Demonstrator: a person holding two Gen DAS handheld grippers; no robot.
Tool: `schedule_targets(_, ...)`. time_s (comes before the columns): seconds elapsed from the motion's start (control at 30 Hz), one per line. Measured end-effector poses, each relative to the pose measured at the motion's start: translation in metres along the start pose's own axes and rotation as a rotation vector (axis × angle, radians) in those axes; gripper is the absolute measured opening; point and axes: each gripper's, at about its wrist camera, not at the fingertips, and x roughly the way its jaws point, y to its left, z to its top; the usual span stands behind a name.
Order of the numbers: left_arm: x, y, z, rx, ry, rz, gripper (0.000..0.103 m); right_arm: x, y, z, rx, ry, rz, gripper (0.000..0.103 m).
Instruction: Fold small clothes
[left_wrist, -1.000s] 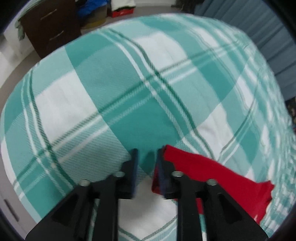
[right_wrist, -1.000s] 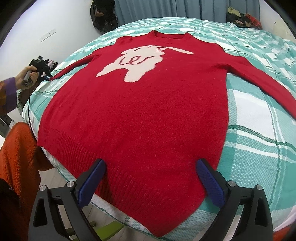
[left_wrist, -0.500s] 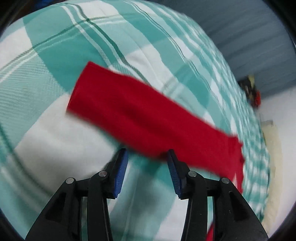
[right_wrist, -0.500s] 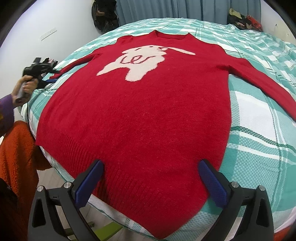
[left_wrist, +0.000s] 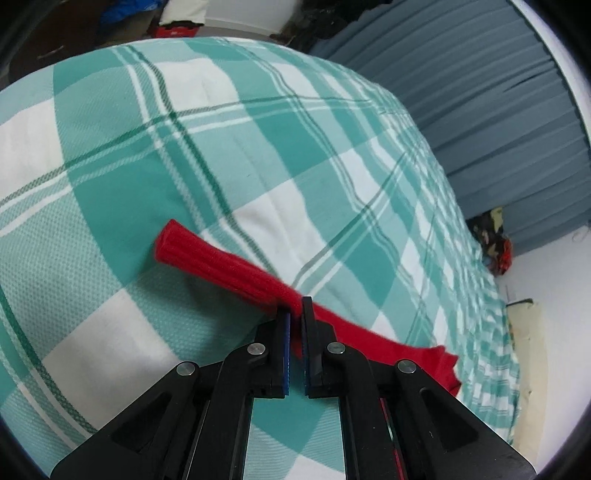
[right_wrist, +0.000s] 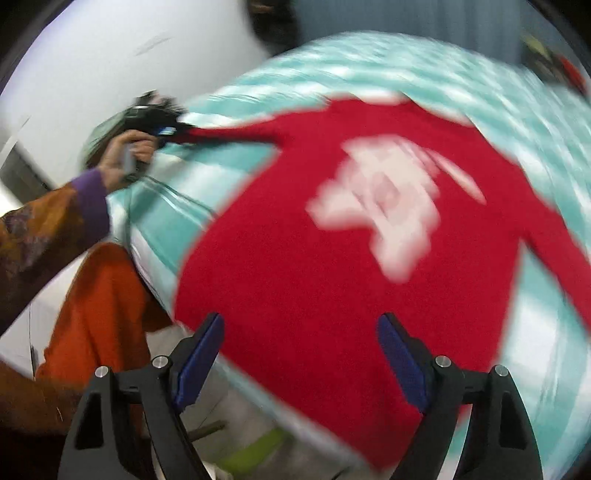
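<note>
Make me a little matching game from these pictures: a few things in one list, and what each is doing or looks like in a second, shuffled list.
Things:
1. left gripper
2. right gripper
3. red sweater
4. bedspread

States:
A. teal and white checks
B. spread flat, pale animal on its front
C. shut on the sleeve
D. wide open, holding nothing

Pairs: 1-C, 2-D, 3-B, 4-A

Soft, even indoor light, no glare. The left wrist view is sharp, with fisheye bending and dark corners. The right wrist view is heavily smeared by motion blur.
</note>
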Motion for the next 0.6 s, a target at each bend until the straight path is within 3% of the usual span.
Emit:
schedule_targets(0.13, 0.005, -0.001, 0.002, -0.012, 0.013, -0.001, 0.002, 0.065, 0.022, 0.087, -0.156, -0.069, -0.056, 0.068)
schedule_targets(0.27, 0.008, 0.005, 0.003, -0.029, 0.031, -0.001, 0.003, 0.160, 0.036, 0.150, -0.237, -0.033, -0.094, 0.055)
schedule_targets(0.37, 0.012, 0.008, 0.004, -0.034, 0.042, -0.001, 0.003, 0.201, 0.045, 0.168, -0.285, 0.002, -0.117, 0.042)
schedule_targets(0.47, 0.013, 0.013, 0.004, -0.038, 0.055, -0.002, 0.003, 0.218, 0.027, 0.171, -0.224, 0.027, -0.173, 0.005)
schedule_targets(0.6, 0.021, 0.018, 0.000, -0.005, 0.080, 0.035, 0.003, 0.192, 0.009, 0.160, -0.178, 0.023, -0.062, 0.004)
